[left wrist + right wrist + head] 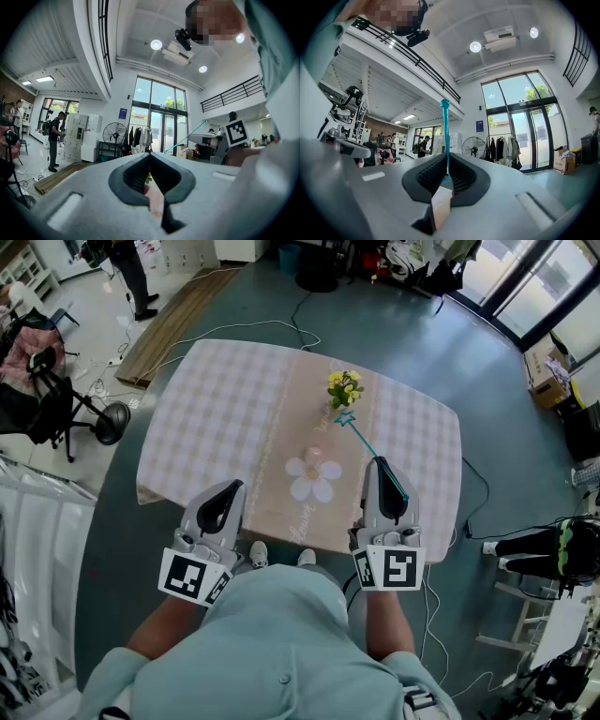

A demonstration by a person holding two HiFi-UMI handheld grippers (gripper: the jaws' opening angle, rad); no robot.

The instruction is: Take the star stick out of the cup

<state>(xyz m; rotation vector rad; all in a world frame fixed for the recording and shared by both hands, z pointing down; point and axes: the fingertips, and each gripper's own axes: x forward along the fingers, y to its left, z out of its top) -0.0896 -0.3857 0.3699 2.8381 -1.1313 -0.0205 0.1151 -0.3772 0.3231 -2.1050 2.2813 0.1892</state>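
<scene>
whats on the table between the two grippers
Head view: the white daisy print on the beige runner lies between them, with a small pink object just beyond it.

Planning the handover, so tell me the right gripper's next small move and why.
Probably lower the star stick onto the table and let go. The right gripper is shut on its lower end, and the star seems already clear of the cup of yellow flowers.
</scene>
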